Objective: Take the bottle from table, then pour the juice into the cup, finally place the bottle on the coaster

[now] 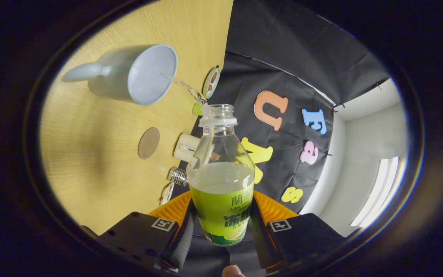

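Observation:
My gripper is shut on a clear bottle with a green label, both fingers pressing its lower body. The bottle is uncapped, tipped over sideways with the view, and partly full of pale liquid. A thin stream runs from its mouth into the pale blue cup, which stands on the wooden table just beyond the bottle's neck. The round brown coaster lies flat on the table, beside the bottle and nearer to me than the cup.
Along the table's far edge sit a cream cylinder, a small ribbed metal piece, a round patterned disc and a small green item. A fingertip shows behind the fingers.

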Action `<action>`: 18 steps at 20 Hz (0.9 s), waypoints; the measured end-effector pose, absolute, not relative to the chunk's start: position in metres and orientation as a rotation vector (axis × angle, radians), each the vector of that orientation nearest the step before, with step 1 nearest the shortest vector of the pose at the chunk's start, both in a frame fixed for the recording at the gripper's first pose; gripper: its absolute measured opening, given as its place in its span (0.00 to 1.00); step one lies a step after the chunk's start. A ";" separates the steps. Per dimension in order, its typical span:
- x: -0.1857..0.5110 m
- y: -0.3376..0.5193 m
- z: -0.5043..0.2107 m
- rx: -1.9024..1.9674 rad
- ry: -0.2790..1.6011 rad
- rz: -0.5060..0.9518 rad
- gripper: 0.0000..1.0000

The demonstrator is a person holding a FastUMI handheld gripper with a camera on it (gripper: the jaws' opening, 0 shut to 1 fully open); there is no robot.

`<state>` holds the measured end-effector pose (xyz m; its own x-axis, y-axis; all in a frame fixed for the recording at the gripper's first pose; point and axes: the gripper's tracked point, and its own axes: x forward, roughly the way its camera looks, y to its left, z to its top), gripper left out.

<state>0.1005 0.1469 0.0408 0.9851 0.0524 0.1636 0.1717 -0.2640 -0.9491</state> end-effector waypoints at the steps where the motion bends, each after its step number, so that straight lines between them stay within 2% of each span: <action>1: 0.100 0.147 0.042 -1.844 -0.167 -0.117 0.74; 18: 0.098 0.157 0.063 -1.958 -0.226 -0.153 0.74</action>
